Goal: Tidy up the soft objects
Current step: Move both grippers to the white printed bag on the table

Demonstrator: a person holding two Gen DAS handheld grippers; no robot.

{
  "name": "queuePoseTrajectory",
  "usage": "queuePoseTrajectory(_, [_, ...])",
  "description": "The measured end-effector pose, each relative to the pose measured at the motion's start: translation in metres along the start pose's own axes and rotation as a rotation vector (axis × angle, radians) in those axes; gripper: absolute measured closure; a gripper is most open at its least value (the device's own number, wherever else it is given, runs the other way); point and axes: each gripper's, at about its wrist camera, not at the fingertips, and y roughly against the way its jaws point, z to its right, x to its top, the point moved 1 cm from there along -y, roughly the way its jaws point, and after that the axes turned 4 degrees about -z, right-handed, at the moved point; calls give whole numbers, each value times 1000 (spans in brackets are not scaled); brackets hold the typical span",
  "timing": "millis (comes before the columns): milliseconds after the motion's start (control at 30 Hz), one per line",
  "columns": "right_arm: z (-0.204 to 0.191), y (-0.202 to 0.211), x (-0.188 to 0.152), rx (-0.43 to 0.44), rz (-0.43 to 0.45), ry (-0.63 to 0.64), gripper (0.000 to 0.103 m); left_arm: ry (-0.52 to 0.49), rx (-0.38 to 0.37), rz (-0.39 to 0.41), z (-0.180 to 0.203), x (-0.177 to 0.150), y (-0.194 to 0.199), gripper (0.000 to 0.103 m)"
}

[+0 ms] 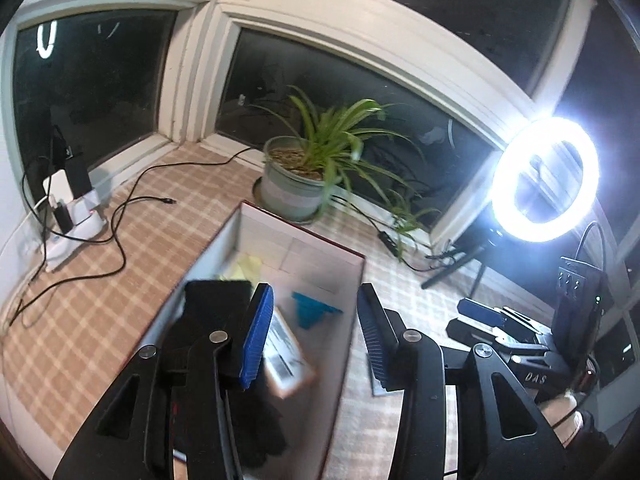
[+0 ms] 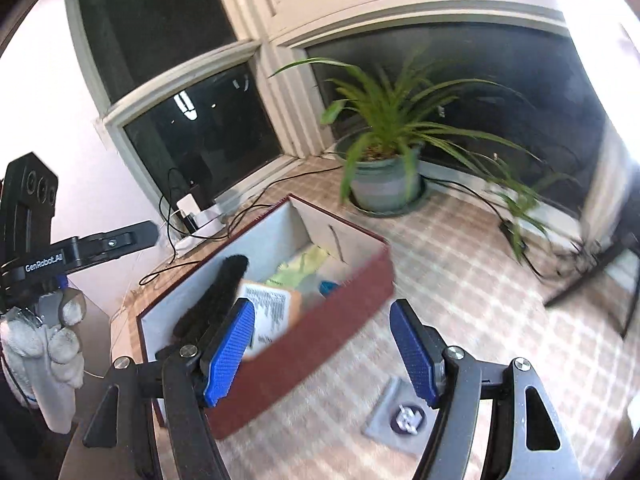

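Nearest in the left wrist view, the left gripper (image 1: 310,332) hangs over the red box (image 1: 352,276) with its jaws spread and nothing between the blue pads. Under them, inside the box, lie a black glove (image 1: 256,428), an orange packet with a printed label (image 1: 286,350), a blue cloth (image 1: 310,312) and, at the far end, a yellow-green cloth (image 1: 248,268). The right gripper (image 2: 324,350) sits over the box's near wall, jaws likewise spread and empty; a gloved hand (image 2: 52,332) holds the other tool at the left edge. Just beside the box on the checked worktop (image 2: 460,280) lies a small grey tag (image 2: 400,416). Farther back stand a potted plant (image 1: 304,172), cables, a charging dock (image 1: 76,216) and a ring light (image 1: 546,180).

The soft things look already boxed, so a placing step seems finished. Next would be finding any soft item left outside; none is visible here.
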Motion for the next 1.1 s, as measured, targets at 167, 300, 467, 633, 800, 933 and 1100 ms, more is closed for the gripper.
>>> queuePoseTrajectory(167, [32, 40, -36, -10, 19, -87, 36, -7, -46, -11, 24, -23, 7, 61])
queuePoseTrajectory(300, [59, 79, -71, -39, 25, -141, 36, -30, -81, -30, 50, -45, 10, 59])
queuePoseTrajectory(467, [99, 127, -113, -77, 33, -209, 36, -53, -125, -49, 88, -70, 12, 55])
queuePoseTrajectory(633, [142, 171, -155, -111, 48, -293, 36, -75, -169, -72, 125, -91, 6, 55])
queuePoseTrajectory(800, [183, 202, -198, -146, 61, -377, 36, -68, -201, -129, 148, -121, -13, 51])
queuePoseTrajectory(933, [208, 215, -227, -188, 70, -424, 36, -79, -193, -184, 162, -142, -31, 51])
queuePoseTrajectory(1100, [244, 233, -253, -210, 92, -510, 36, -104, -189, -227, 181, -160, -45, 51])
